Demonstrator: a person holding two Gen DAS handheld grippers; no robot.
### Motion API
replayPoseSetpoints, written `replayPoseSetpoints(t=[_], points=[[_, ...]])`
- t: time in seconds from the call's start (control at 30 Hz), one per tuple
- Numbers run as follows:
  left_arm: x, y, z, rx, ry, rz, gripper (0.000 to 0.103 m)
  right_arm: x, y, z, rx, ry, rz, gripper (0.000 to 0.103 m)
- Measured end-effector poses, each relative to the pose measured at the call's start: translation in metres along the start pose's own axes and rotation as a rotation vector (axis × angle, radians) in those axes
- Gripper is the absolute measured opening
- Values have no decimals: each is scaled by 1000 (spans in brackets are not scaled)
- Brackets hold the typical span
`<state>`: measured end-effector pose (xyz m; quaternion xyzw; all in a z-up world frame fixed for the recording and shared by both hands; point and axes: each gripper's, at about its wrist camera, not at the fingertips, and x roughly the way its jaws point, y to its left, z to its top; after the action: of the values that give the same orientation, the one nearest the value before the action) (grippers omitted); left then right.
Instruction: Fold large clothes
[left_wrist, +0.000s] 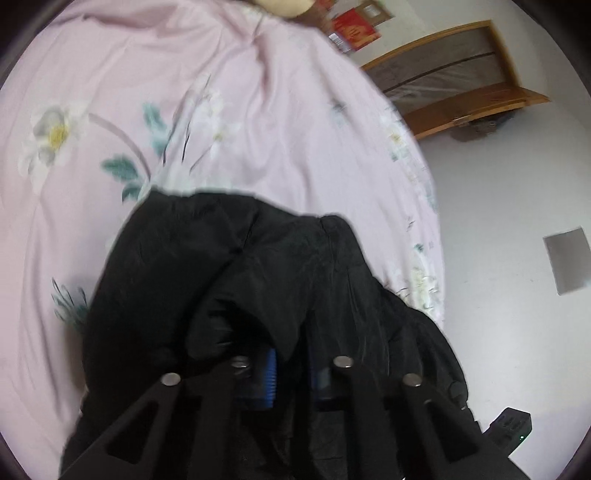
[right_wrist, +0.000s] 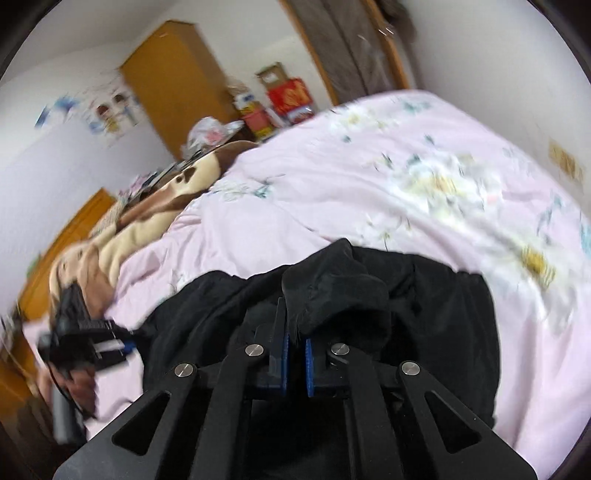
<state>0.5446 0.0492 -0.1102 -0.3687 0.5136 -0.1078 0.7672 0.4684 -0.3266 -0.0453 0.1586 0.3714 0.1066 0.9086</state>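
Black garment (right_wrist: 424, 314) bunched on pink bedspread (right_wrist: 369, 184); plush toy (right_wrist: 147, 221) beside.

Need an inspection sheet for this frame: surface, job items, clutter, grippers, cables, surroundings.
Surface: bed with a pink floral cover, wrinkled.
Job's things: black garment bunched on the cover near the bed's edge, not folded flat.
Clutter: beige and brown blanket heaped at the far end.
Grippers: left gripper shut on garment cloth; right gripper shut on a fold of it. The left one also shows in the right wrist view.
Cables: nothing seen.
Surroundings: wooden wardrobe, red boxes, wall stickers, pale floor. Both views are motion-blurred.
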Motion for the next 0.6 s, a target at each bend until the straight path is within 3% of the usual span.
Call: replayPoseSetpoints(t=[0.07,0.17,0.23,0.3,0.43,0.53,0.6], points=[[-11,1,-2,62,-36,25,8,3,3,-9,-75,30,-39,6],[-17,12,-14,113,-35,36,8,10,-7,-26,-79,95,-54,6],[-7,23,-26,144,-10,76,8,17,-19,-39,-48,151,-54,6],[0,37,-30,112,2,76,8,27,-31,-51,-1,204,-57,6],[4,33,-36,158,-15,112,10,30,-44,-55,64,215,-37,7],[-7,20,-39,247,-23,202,26,21,-44,-51,94,224,-54,20],[-21,11,-41,301,-42,216,38,6,-36,-47,65,215,-92,22]])
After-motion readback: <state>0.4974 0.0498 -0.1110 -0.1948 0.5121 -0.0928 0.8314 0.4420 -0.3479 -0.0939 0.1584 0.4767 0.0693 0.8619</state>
